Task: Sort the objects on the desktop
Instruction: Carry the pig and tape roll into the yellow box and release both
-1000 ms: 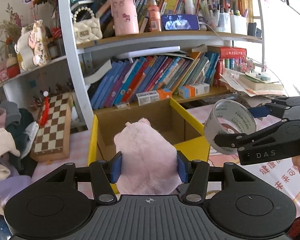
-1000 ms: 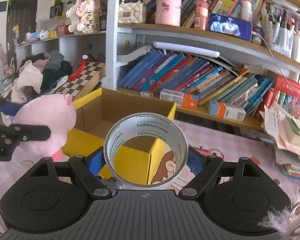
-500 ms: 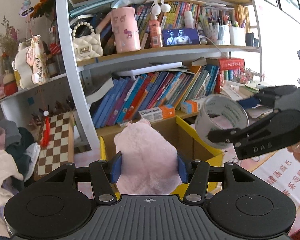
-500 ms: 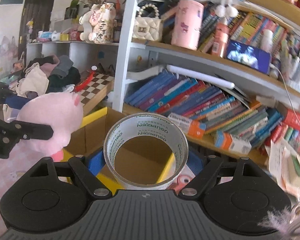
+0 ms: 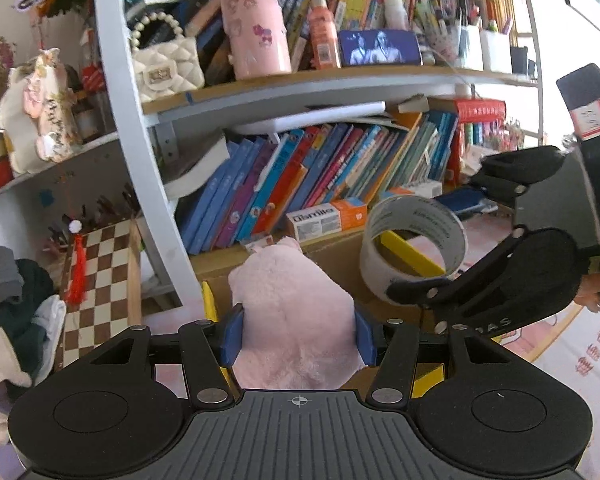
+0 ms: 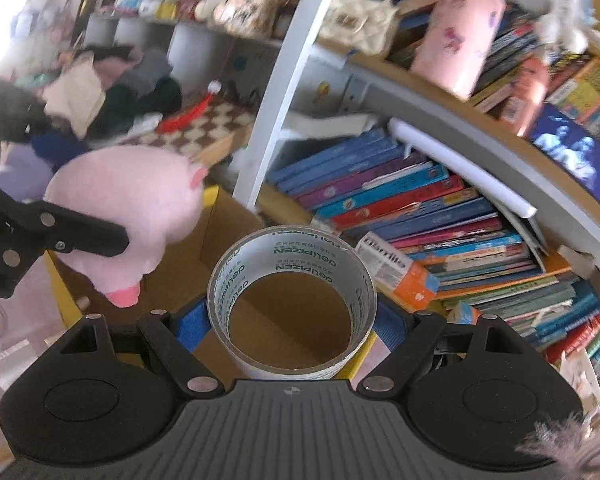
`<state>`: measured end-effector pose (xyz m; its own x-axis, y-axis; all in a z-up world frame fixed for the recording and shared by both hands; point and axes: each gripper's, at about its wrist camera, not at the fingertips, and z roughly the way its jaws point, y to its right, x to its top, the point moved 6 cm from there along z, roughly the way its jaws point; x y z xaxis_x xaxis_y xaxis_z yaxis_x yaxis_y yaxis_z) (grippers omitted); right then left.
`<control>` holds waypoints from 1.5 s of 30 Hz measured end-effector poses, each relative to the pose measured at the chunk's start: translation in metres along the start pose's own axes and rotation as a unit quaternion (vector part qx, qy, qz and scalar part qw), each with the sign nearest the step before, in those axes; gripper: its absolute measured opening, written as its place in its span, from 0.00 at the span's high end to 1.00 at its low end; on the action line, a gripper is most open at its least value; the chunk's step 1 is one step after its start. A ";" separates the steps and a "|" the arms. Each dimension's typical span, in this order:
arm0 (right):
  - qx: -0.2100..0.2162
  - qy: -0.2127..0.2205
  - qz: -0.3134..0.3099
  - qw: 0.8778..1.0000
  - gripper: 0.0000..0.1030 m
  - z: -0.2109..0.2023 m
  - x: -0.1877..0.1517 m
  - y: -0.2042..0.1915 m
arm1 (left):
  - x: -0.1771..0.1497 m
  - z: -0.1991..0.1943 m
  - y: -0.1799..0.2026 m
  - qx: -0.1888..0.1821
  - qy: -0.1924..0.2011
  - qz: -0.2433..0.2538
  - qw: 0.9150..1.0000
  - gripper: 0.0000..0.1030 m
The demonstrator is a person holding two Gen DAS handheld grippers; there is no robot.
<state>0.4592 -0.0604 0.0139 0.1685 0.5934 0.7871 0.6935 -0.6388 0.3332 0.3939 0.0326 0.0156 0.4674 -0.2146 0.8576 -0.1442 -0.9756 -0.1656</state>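
Left gripper [image 5: 296, 338] pinches the pink plush toy [image 5: 296, 316] above the cardboard box [image 6: 236, 248]; soft body could slip. Right gripper [image 6: 292, 328] clamps the tape roll [image 6: 292, 300] over the box; could clip the toy or rim.

A fluffy pink plush toy [image 5: 296, 312] was clamped between the left tool's [image 5: 296, 340] blue pads. A clear tape roll [image 6: 292, 300], hollow core facing the camera, sat gripped in the right tool [image 6: 292, 328], above the open cardboard box [image 6: 236, 256].

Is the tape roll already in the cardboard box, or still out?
Out. The tape roll sits clamped in the right gripper, above the cardboard box.
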 end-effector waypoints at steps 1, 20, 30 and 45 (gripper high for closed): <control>0.004 -0.005 -0.006 1.000 0.20 0.006 -0.001 -0.001 | -0.001 0.005 -0.001 -0.001 -0.004 0.003 1.000 0.48; 0.097 -0.105 -0.032 0.989 0.20 0.072 -0.027 -0.007 | -0.028 0.072 -0.008 -0.043 -0.115 0.003 0.992 0.46; 0.139 -0.186 -0.046 0.971 0.20 0.094 -0.035 -0.011 | -0.041 0.090 -0.016 -0.053 -0.162 -0.034 0.985 0.45; 0.146 -0.205 -0.068 0.965 0.19 0.093 -0.036 -0.016 | -0.040 0.091 -0.017 -0.045 -0.174 -0.030 0.983 0.39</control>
<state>0.5069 -0.0259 -0.0678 0.2832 0.8442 0.4552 0.8865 -0.4115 0.2118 0.4569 0.0533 -0.0604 0.7458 -0.1746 0.6429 -0.1763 -0.9824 -0.0623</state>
